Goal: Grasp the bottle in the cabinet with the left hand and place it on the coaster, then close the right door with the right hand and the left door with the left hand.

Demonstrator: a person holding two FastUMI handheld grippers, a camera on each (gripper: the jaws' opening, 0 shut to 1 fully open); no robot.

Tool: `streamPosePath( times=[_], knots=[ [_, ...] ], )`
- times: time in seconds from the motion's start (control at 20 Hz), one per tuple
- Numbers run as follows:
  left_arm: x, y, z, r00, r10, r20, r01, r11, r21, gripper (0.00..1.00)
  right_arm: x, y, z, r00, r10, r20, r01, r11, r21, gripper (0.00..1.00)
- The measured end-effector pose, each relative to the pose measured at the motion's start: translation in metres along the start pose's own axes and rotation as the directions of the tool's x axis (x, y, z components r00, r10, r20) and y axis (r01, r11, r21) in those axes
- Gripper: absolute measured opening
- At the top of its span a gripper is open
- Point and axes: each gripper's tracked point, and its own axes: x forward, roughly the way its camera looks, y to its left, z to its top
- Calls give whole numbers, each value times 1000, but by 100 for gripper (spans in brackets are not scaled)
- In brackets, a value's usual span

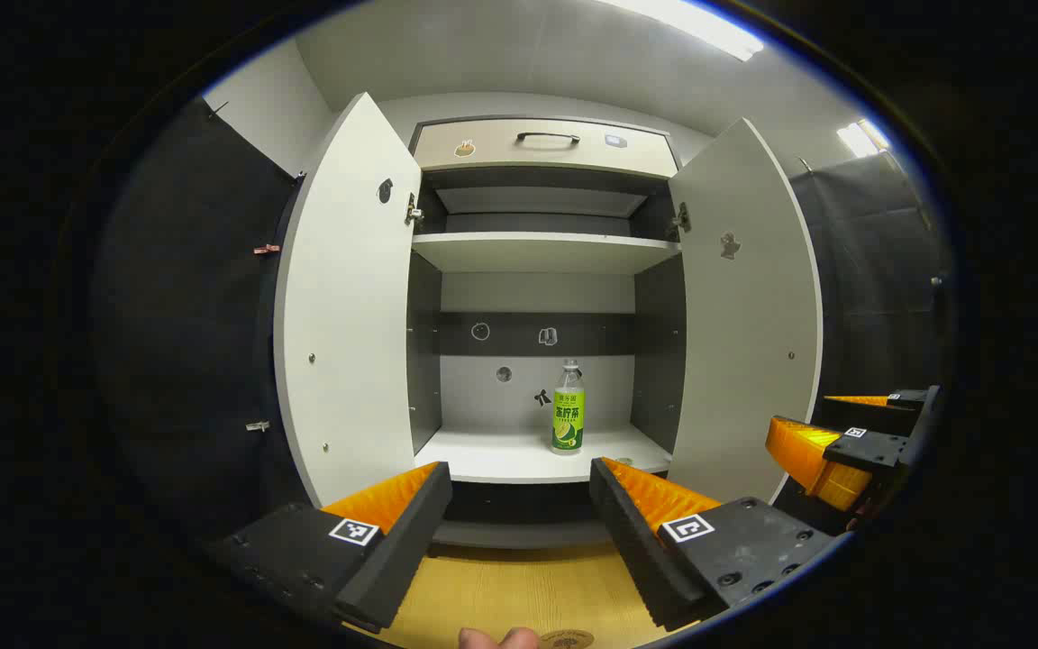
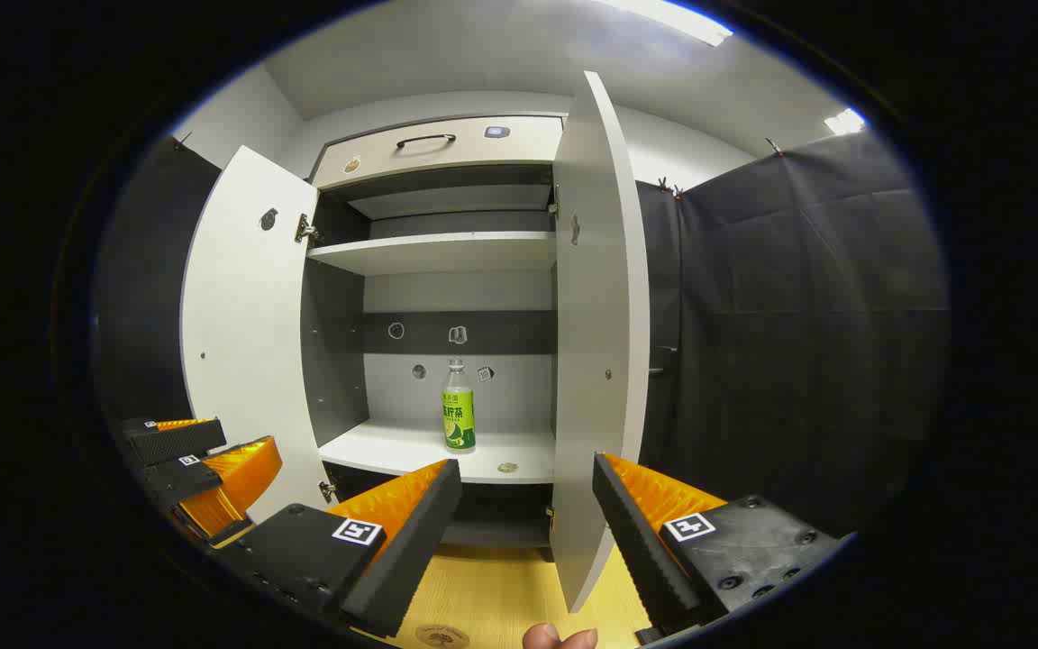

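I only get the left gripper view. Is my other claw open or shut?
Observer: Open. In the right gripper view the right claw has its fingers spread wide and holds nothing.
Operator: What's it pointing at?
Observer: The right door, seen almost edge-on. Its bottom corner shows between the fingers, and nothing touches it.
Operator: What does my left claw look like from over there?
Observer: The left claw sits low at the left, in front of the left door and apart from it.
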Motion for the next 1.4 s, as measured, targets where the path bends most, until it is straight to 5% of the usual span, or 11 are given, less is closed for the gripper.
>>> streamPosePath(
  times=[0.95, 1.4],
  knots=[
    [11, -3, 7, 999, 17, 45, -19, 999, 37, 98, 9, 2, 12, 997, 40, 64, -40, 999, -8, 97],
    [100, -54, 9, 997, -73, 16, 73, 997, 18, 98, -8, -33, 9, 998, 20, 53, -20, 1000, 2, 97]
  ],
)
